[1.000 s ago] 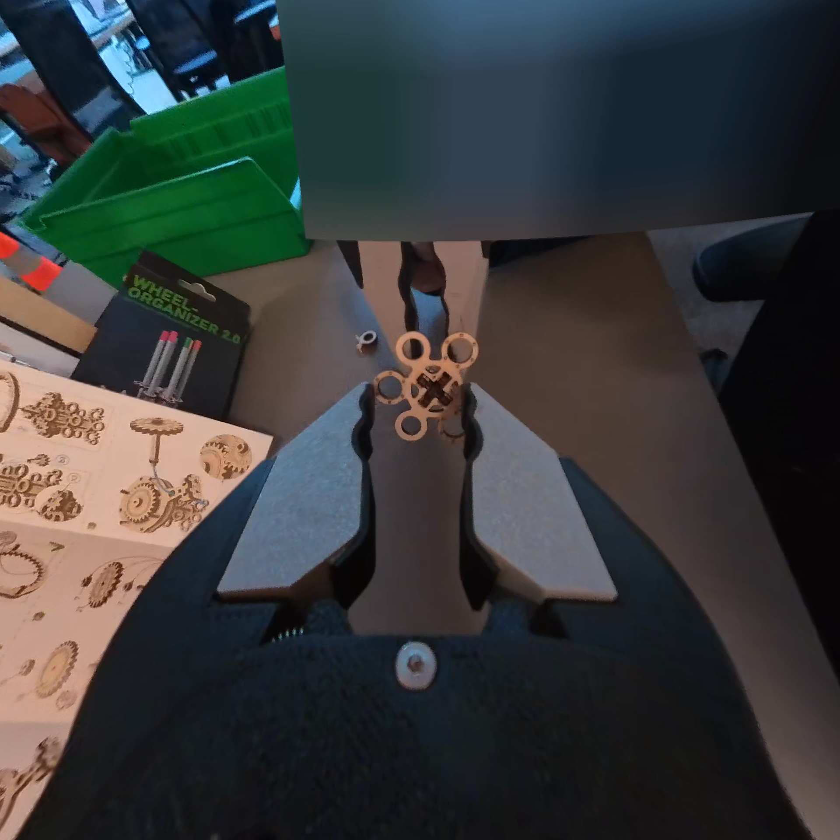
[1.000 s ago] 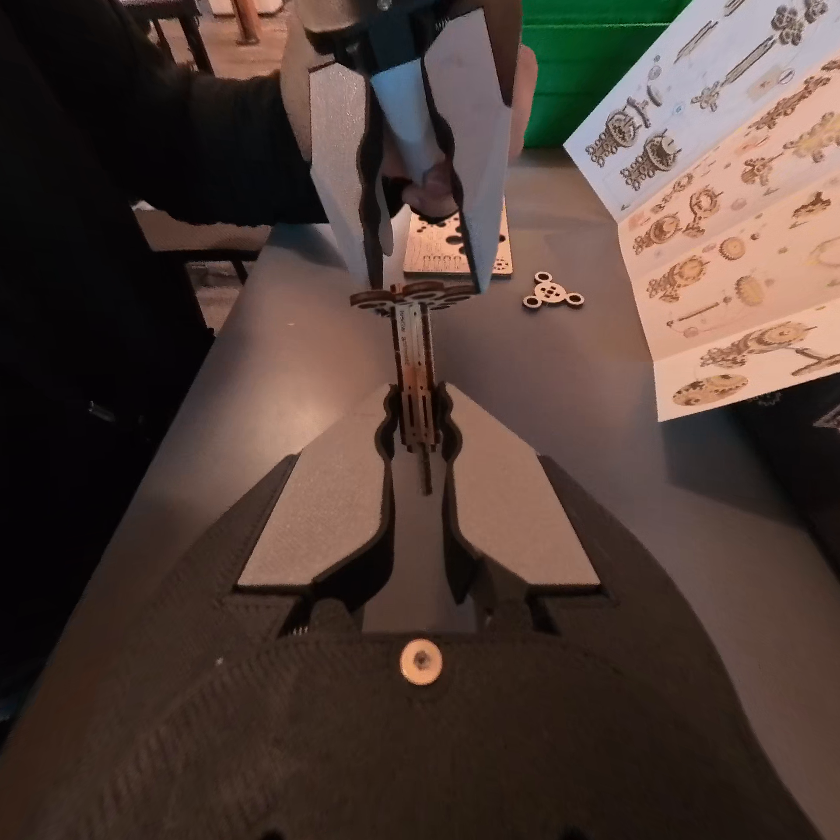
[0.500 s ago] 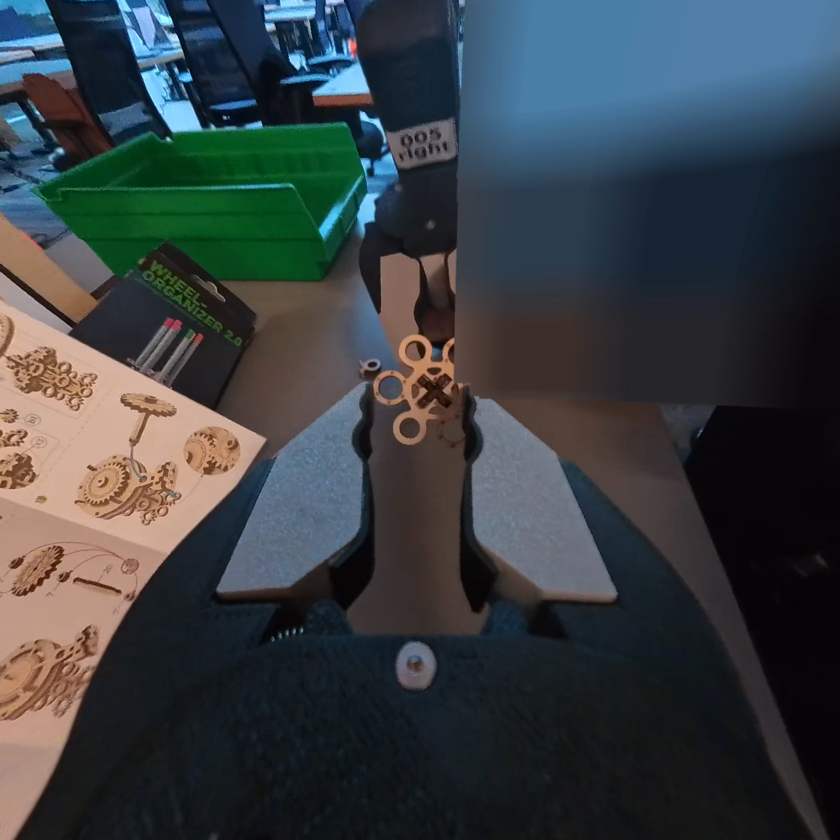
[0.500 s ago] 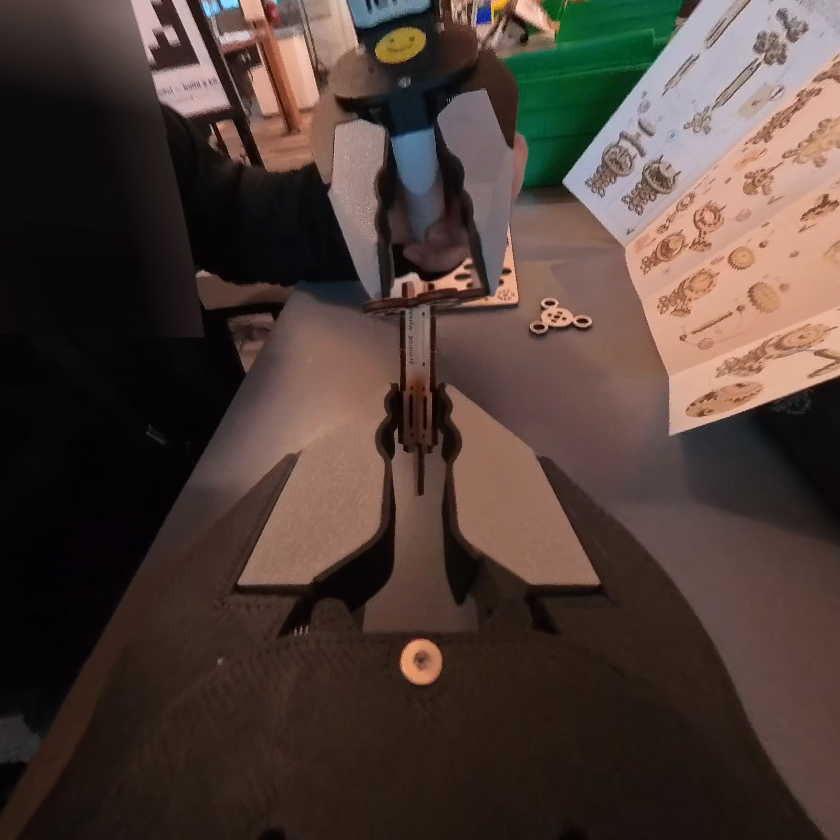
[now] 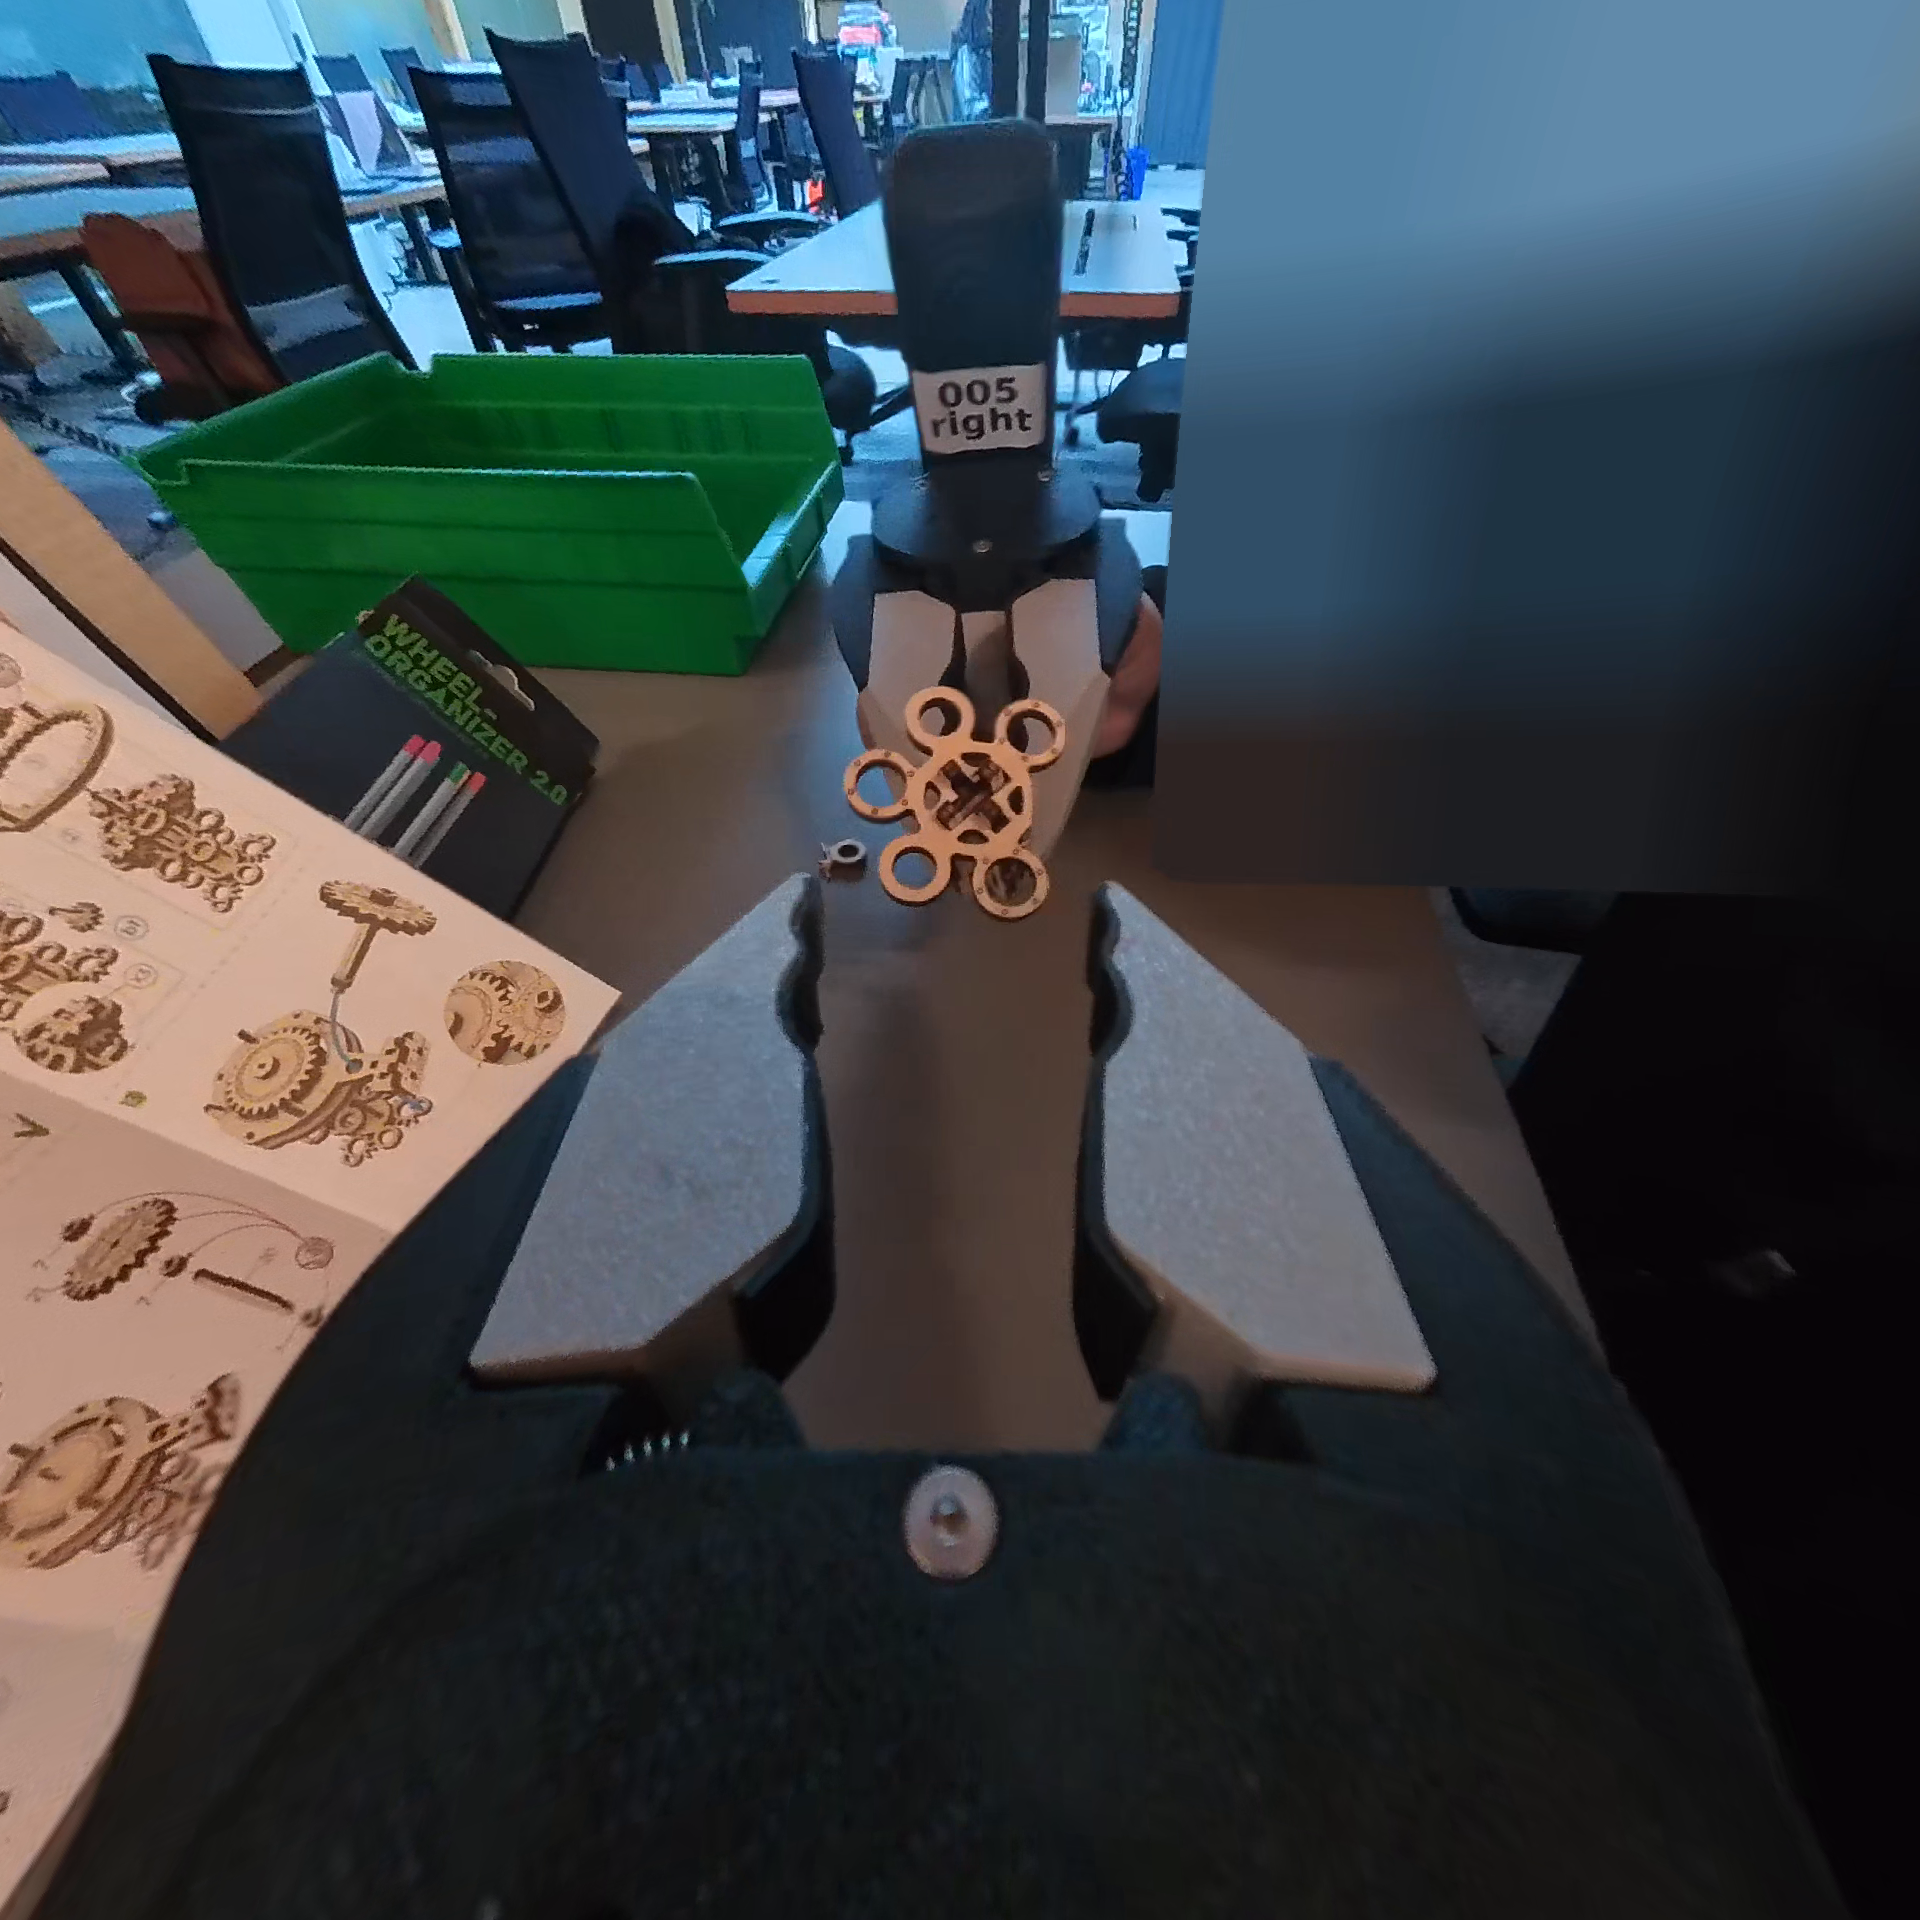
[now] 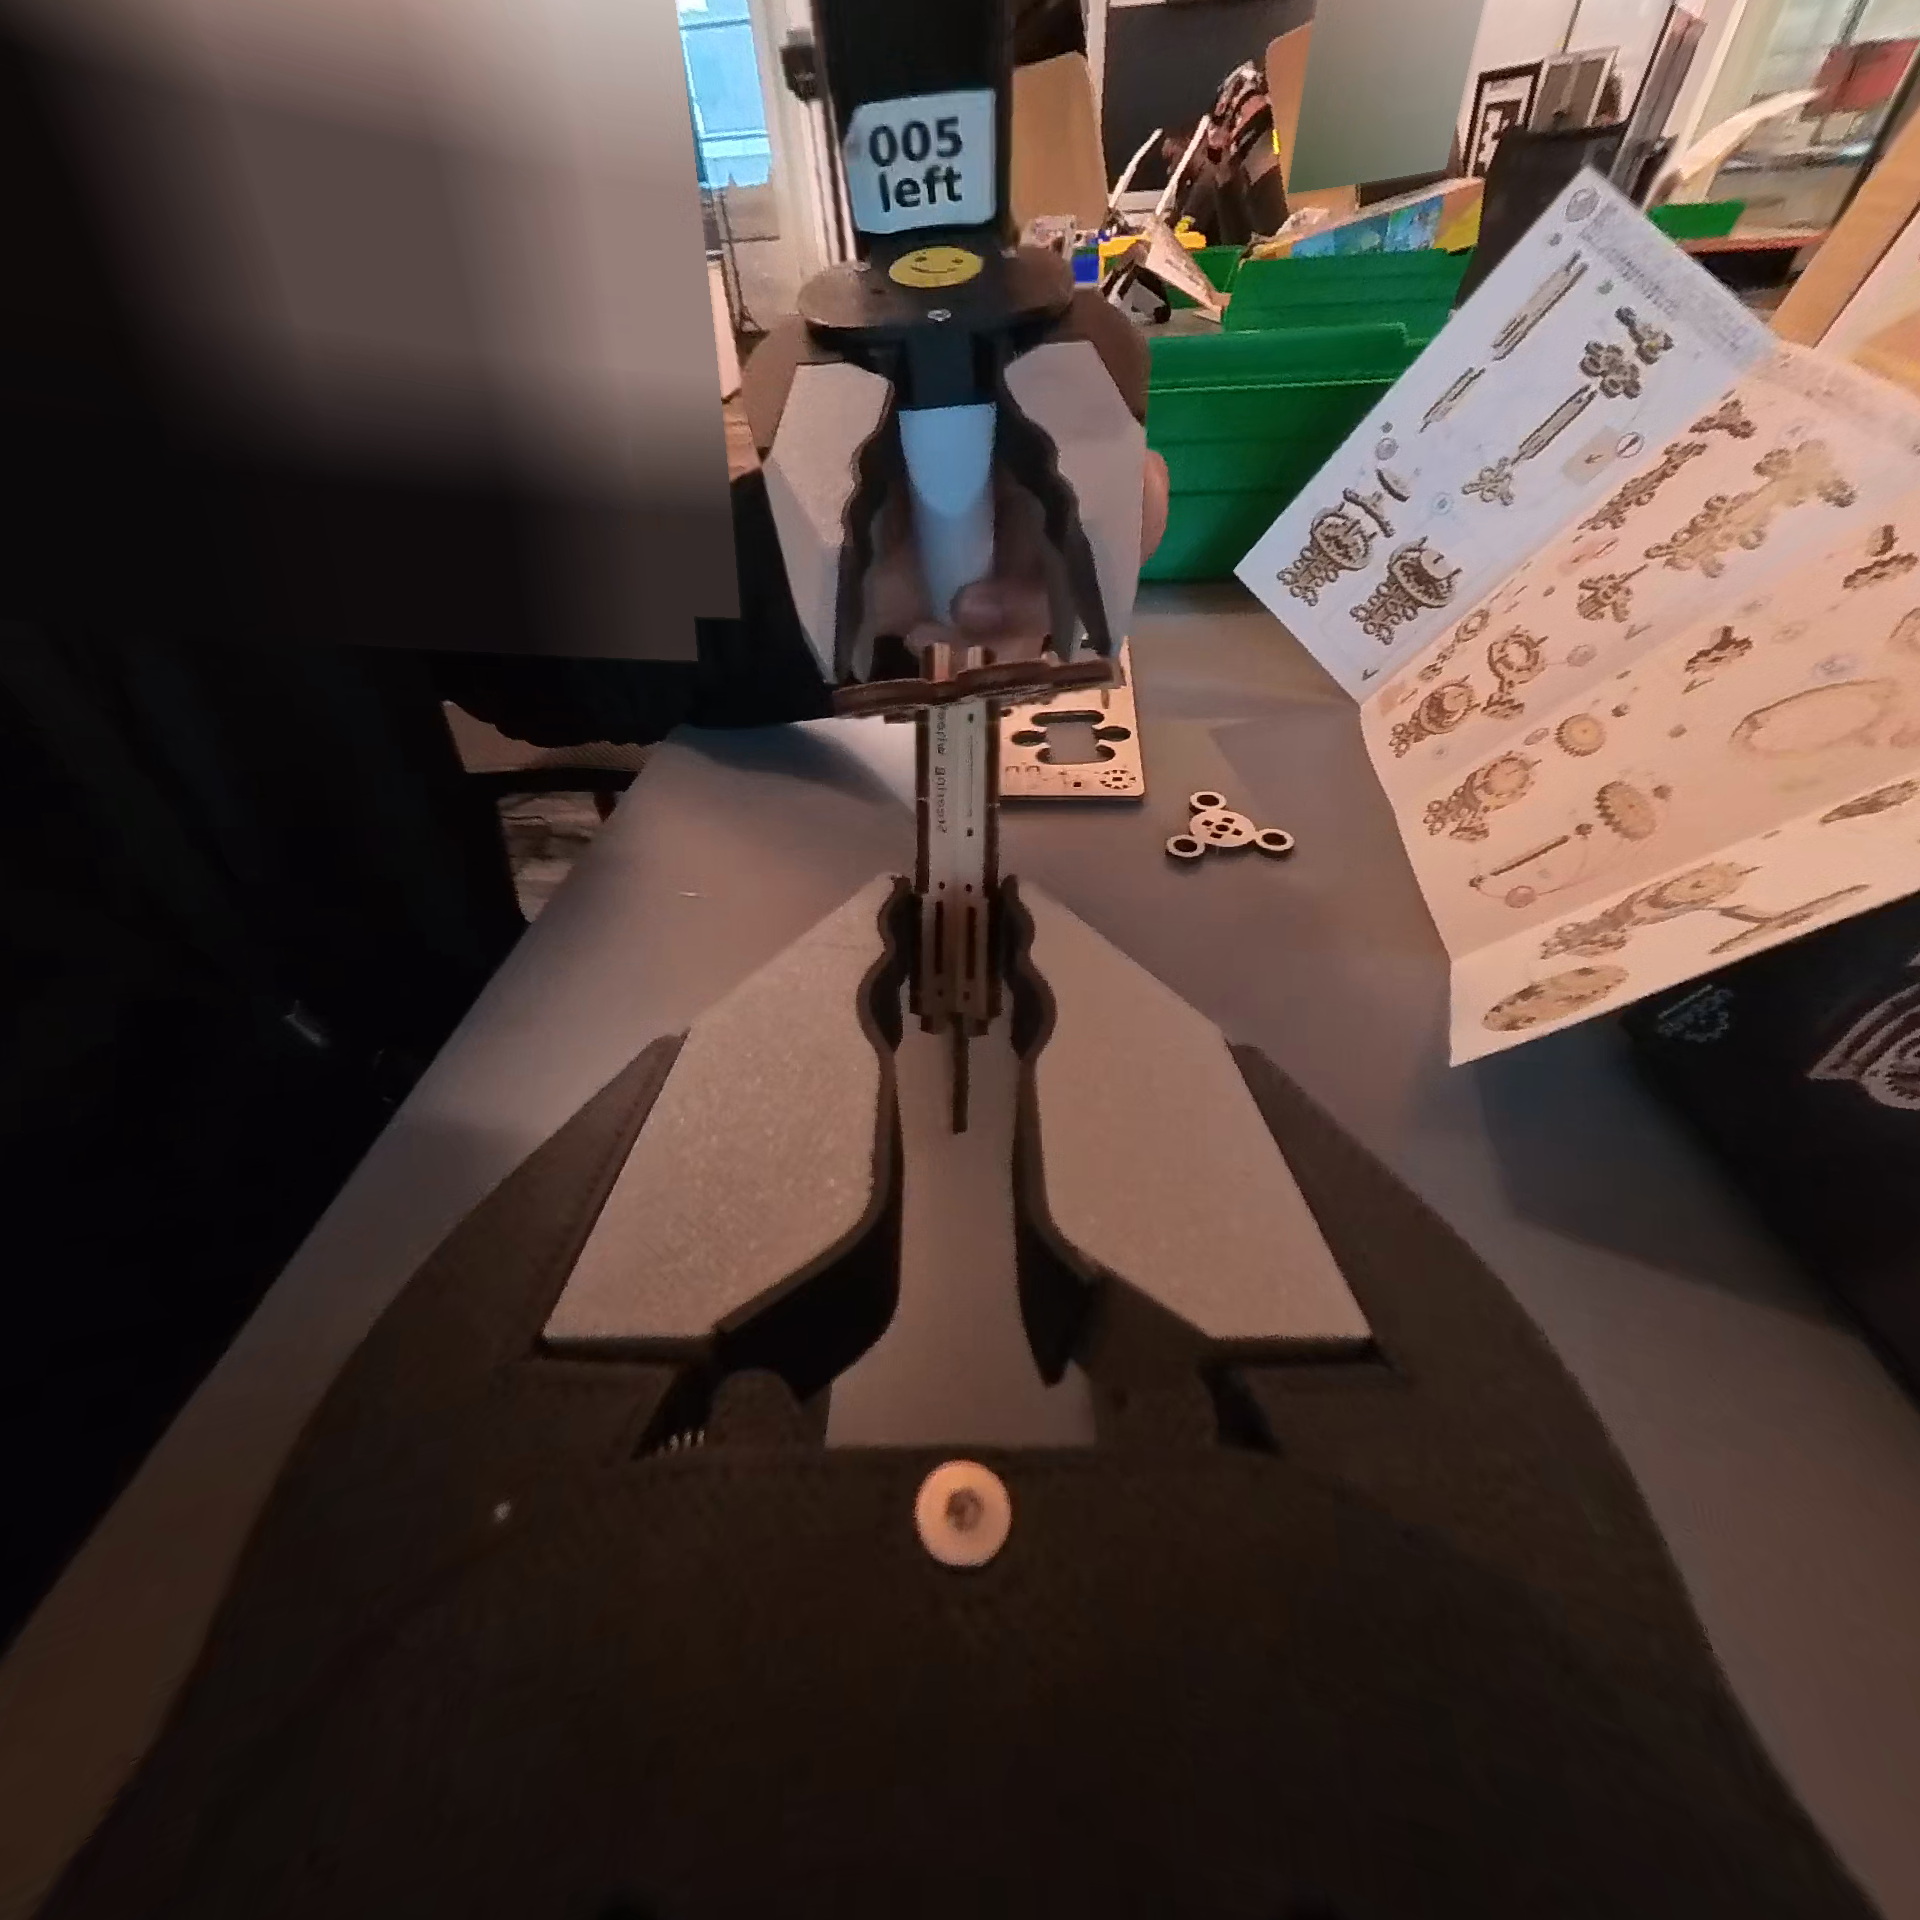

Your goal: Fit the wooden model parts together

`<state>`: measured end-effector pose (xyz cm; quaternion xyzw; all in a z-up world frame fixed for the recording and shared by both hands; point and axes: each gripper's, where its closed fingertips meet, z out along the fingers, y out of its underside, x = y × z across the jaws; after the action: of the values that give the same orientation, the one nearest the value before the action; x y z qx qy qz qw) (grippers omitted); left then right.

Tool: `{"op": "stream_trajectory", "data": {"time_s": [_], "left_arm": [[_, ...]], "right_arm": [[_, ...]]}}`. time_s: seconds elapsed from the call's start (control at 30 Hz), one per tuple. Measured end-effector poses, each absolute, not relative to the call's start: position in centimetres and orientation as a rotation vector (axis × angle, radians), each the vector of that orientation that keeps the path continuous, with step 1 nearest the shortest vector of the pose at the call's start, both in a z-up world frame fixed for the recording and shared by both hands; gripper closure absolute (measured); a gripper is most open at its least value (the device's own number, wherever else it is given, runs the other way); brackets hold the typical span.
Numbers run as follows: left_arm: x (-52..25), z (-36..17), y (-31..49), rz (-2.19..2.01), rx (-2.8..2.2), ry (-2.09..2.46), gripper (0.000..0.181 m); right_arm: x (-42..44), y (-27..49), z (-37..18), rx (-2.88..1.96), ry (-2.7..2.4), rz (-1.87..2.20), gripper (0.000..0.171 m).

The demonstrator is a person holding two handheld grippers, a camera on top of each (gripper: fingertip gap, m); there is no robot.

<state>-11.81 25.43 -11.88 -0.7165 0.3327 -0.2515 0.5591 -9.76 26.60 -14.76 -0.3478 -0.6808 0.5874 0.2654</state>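
Observation:
My right gripper (image 6: 958, 956) is shut on a slim wooden shaft (image 6: 961, 800) that points away from it over the grey table (image 6: 1299, 1039). A flat wooden disc with several rings (image 5: 954, 805) sits on the shaft's far end; in the right wrist view it shows edge-on (image 6: 971, 688). My left gripper (image 5: 956, 914) is open, its fingertips just short of the disc and either side of it, not gripping it. In the right wrist view the left gripper (image 6: 971, 649) hangs close behind the disc. The right gripper (image 5: 982, 686) faces me behind the disc.
A small wooden ring (image 5: 842, 854) lies on the table. A three-lobed wooden part (image 6: 1229, 828) and a cut-out wooden sheet (image 6: 1081, 753) lie beyond the shaft. An instruction sheet (image 5: 208, 1039), a black packet (image 5: 436, 748) and a green bin (image 5: 520, 520) are to the left. One gripper's finger ends stand about 5 cm off the other's.
My left gripper has opened a little, let go of the ringed disc and drawn back. The disc stays on the shaft in my right gripper. Both views have tilted upward.

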Motion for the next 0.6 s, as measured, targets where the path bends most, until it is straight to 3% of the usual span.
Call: {"op": "stream_trajectory", "data": {"time_s": [0.37, 0.6], "left_arm": [[-11.3, -13.8, 25.8, -0.584, -1.749, 0.793, 0.132], [-11.9, -14.8, 26.8, -0.522, -1.79, 0.761, 0.147]], "right_arm": [[-10.5, 26.5, -15.4, -0.856, -1.849, 1.386, 0.158], [-10.9, 27.4, -15.8, -0.967, -1.828, 1.346, 0.158]]}}
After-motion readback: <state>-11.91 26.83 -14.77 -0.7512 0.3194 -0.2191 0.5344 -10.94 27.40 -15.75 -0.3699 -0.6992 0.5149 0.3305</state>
